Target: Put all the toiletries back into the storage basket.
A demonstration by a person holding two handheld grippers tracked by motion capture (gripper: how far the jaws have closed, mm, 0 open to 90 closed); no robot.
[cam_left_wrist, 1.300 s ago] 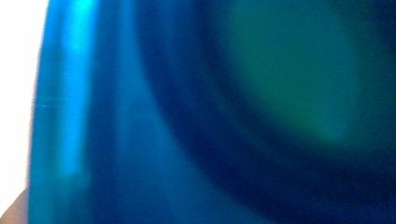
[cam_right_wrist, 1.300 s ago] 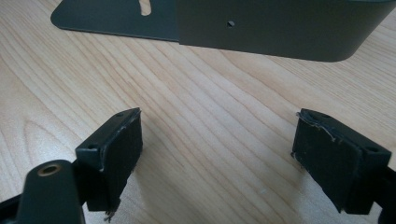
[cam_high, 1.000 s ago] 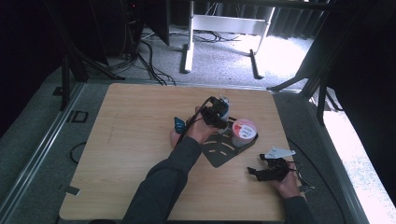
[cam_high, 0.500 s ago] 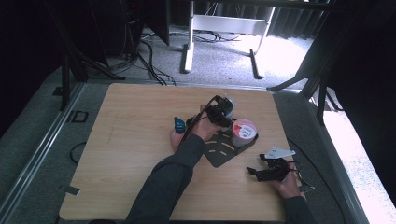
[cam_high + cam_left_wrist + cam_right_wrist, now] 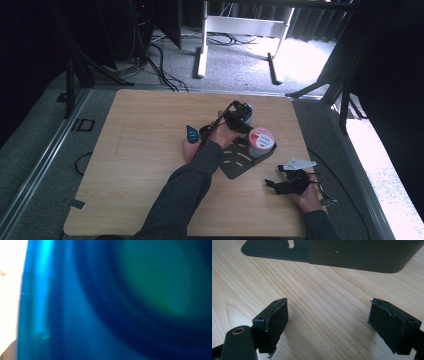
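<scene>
Blue thing [image 5: 75, 315] against left gripper [image 5: 239, 116] fingers

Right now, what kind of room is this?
Probably a lab or workshop set up for recording: a wooden table on grey carpet, cables across the floor, dark curtains around, and a metal stand behind.

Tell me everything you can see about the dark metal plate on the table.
The dark metal plate lies flat on the wooden table, right of centre. It looks like thin sheet metal, dark grey and matt, with curved slots cut through its flat part and an upright wall with a small hole along one edge. A red-lidded tub sits on it. The person's left sleeve overlaps its near corner.
</scene>
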